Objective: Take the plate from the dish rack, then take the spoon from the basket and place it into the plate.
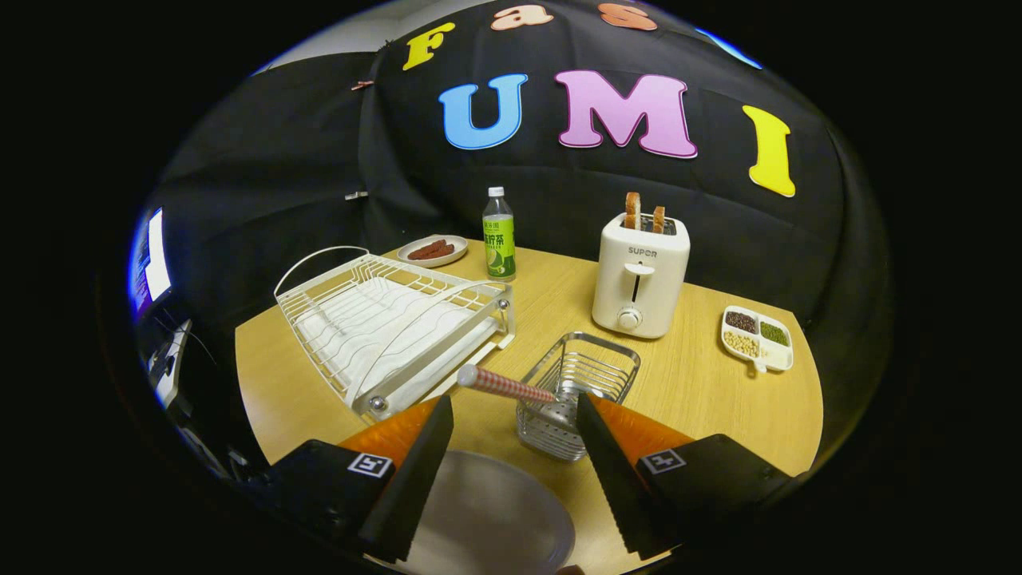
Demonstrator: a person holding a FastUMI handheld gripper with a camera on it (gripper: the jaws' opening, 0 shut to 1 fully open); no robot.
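A grey plate lies flat on the wooden table, low between my two fingers. My gripper is open, with nothing between its fingers, and hangs above the plate. Just ahead of the fingertips stands a wire basket. A spoon leans in it, its red-checked handle sticking out toward the dish rack and its metal bowl down inside the basket. The white wire dish rack stands to the left beyond the fingers, with no dish in it.
A white toaster with two bread slices stands beyond the basket. A green bottle and a small plate of food sit at the back. A divided tray of beans lies to the right.
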